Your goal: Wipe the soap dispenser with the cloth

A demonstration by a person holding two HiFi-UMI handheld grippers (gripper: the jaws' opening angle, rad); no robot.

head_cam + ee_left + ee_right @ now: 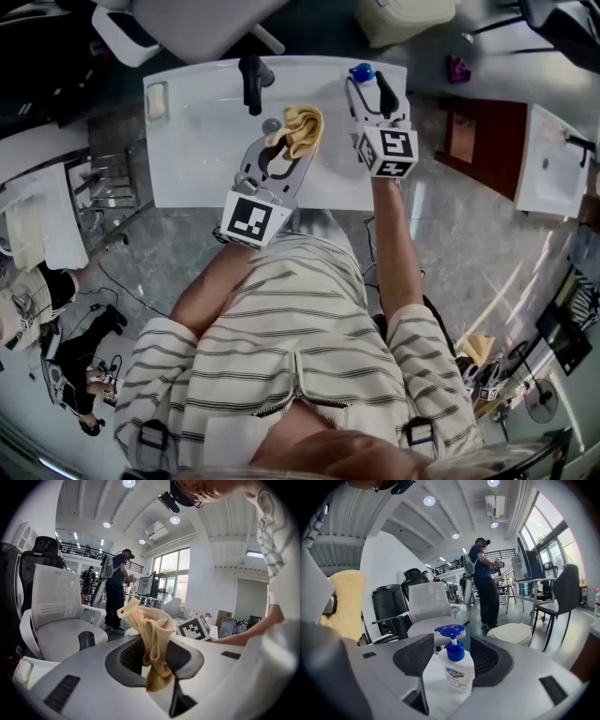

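Note:
A white soap dispenser (372, 96) with a blue pump stands at the back right of the white basin counter (202, 141). My right gripper (373, 86) is around it. In the right gripper view the dispenser (451, 670) stands upright between the two dark pads, and the jaws stand wide with small gaps at its sides, so the right gripper (450, 659) is open. My left gripper (291, 139) is shut on a bunched yellow cloth (300, 127), just left of the dispenser. In the left gripper view the cloth (151, 632) hangs pinched in the left gripper (154, 660).
A dark faucet (251, 81) rises at the back of the basin, and a pale soap bar (156, 101) lies at its left corner. A white office chair (192, 26) and a cream bin (405, 19) stand beyond the counter. A person (485, 581) stands far off.

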